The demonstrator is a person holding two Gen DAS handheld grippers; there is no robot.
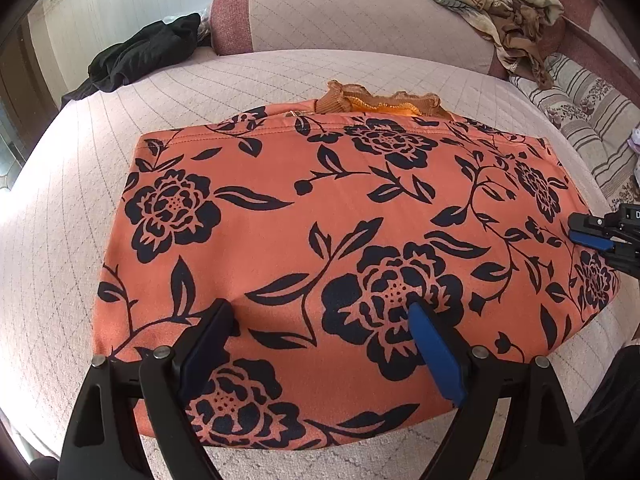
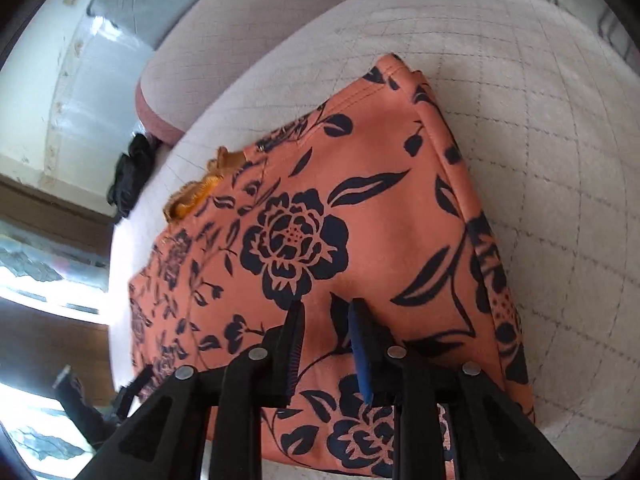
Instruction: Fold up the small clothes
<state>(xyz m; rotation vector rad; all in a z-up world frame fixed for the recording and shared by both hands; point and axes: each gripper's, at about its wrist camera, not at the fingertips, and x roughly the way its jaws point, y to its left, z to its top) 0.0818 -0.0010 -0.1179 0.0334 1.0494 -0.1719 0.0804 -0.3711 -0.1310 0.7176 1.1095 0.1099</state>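
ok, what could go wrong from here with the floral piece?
1. The left tongs stand wide open over the orange floral garment; closing here could bunch the smooth top layer.
2. The frilly orange-brown piece pokes out from under the far edge and may drag along or slip out in a fold.
3. The right tongs are narrowly open, nothing pinched; the fold edge beside them could spring loose.

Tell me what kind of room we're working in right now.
Probably a home living room or bedroom: the floral garment lies on a quilted pink cushion with a padded backrest, and loose clothes are piled nearby.
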